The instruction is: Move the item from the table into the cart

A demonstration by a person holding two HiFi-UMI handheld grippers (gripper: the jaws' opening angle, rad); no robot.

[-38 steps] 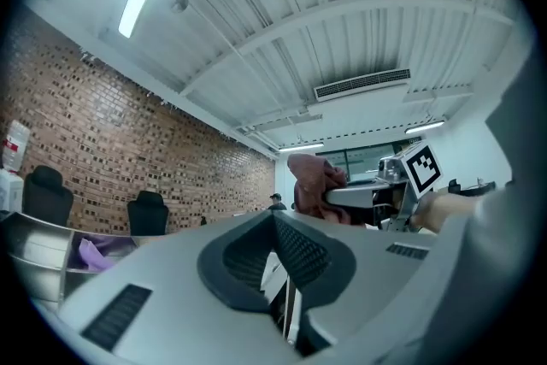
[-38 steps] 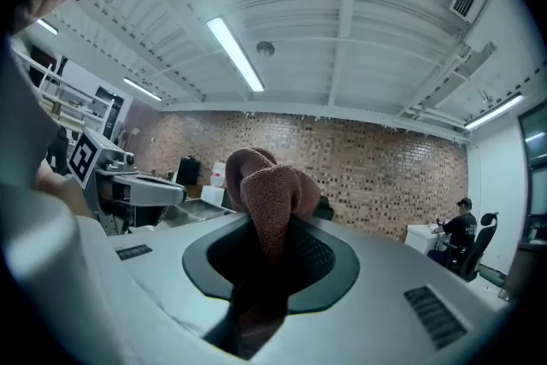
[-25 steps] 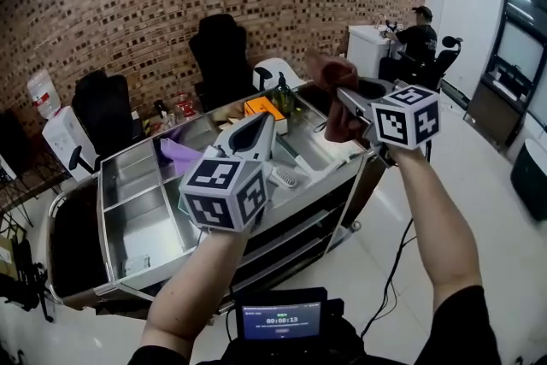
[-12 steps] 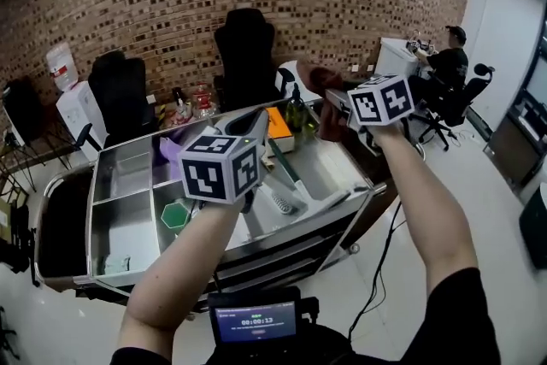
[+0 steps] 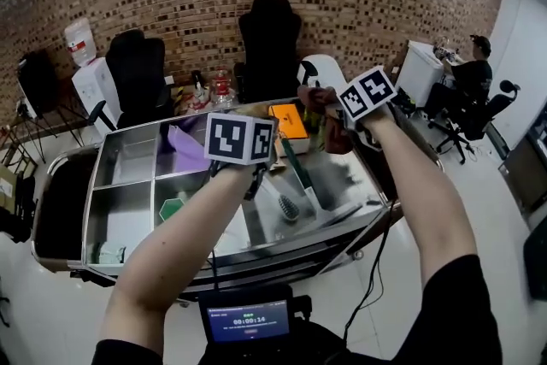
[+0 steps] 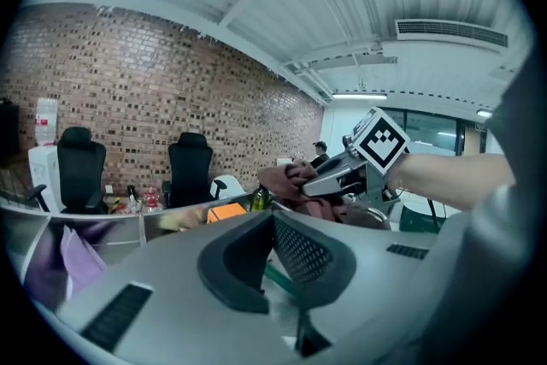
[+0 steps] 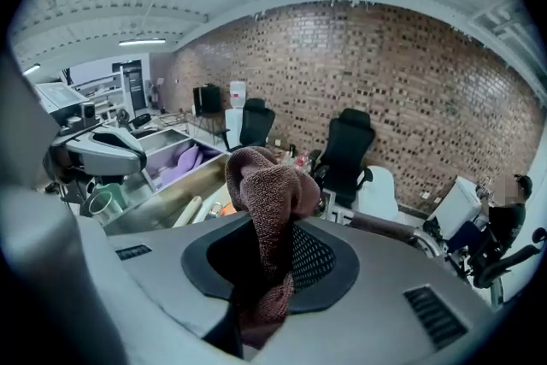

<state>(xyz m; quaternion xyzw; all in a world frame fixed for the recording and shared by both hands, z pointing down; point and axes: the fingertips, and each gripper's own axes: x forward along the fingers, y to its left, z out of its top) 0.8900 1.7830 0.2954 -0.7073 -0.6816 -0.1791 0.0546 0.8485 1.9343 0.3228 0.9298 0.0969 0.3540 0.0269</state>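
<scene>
Maroon terry cloth (image 7: 263, 184), bunched into a loop, is pinched between the right gripper's (image 7: 272, 256) pads above the far end of the steel cart (image 5: 85, 222). The right gripper view shows the pinch itself; the head view shows the divided tray beneath. The left gripper (image 6: 272, 248) is closed on nothing. One cloth, two grippers.

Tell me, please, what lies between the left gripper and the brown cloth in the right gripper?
In the head view, an orange box lies in the cart between the left gripper and the brown cloth.
</scene>
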